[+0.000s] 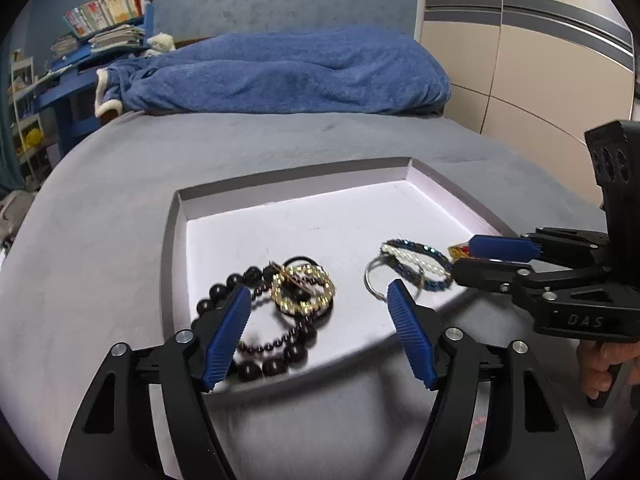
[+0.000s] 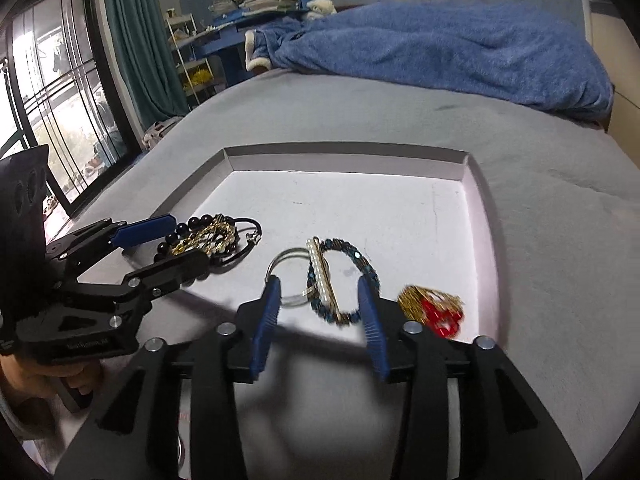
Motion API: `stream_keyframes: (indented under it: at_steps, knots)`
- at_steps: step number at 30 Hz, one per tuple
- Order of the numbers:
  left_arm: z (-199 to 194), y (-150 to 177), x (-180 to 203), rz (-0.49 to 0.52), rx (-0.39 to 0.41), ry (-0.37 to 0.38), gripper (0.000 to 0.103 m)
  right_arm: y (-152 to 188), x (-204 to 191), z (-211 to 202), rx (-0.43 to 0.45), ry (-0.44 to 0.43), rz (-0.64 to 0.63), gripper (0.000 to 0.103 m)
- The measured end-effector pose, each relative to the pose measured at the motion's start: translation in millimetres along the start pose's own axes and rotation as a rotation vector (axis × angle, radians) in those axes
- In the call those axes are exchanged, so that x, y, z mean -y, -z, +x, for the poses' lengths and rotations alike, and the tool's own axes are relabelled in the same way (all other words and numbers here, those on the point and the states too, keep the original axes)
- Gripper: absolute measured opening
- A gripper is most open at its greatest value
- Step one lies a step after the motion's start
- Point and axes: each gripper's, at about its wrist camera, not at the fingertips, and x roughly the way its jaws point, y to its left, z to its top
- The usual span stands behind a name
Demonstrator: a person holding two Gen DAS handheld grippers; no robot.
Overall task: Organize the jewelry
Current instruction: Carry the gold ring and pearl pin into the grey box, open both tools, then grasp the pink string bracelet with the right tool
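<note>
A shallow white tray (image 1: 280, 184) (image 2: 344, 150) lies on a grey bed. At its left sits a tangle of black bead bracelets (image 1: 276, 366) (image 2: 200, 221) and a gold bracelet (image 1: 280, 280) (image 2: 208, 236). My left gripper (image 1: 317, 290) (image 2: 188, 240) hangs open over that tangle, its pads clear of it. To the right lie a silver ring (image 1: 370, 276) (image 2: 280, 258), a blue bead bracelet (image 1: 416, 246) (image 2: 360, 258), a pearl bar (image 2: 320, 272) and a red and gold piece (image 1: 458, 251) (image 2: 444, 316). My right gripper (image 2: 319, 282) (image 1: 464, 255) stands open, straddling the blue bracelet.
A rumpled blue blanket (image 1: 280, 72) lies across the far end of the bed. A cream wardrobe (image 1: 540, 60) stands at the right, a blue shelf with books (image 1: 108, 12) at the back left, and a window (image 2: 52, 100) with a teal curtain (image 2: 136, 40) further left.
</note>
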Motion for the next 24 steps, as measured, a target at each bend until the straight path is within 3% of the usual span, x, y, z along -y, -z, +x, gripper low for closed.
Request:
stream_keyframes:
  at_steps: [9,15,24]
  knots:
    - [-32.6,21.2,3.4,-0.021,0.022,-0.005,0.078,36.5,-5.7,-50.3,0.095,-0.008,-0.003,0.053]
    - [-44.4,37.1,7.8,-0.025,-0.007,-0.015,0.080,51.8,-5.8,-57.1,0.058,-0.007,0.018,0.053]
    - [-58.9,58.8,13.8,-0.022,-0.042,-0.056,0.090,79.0,-5.4,-56.3,-0.013,-0.058,0.083,0.057]
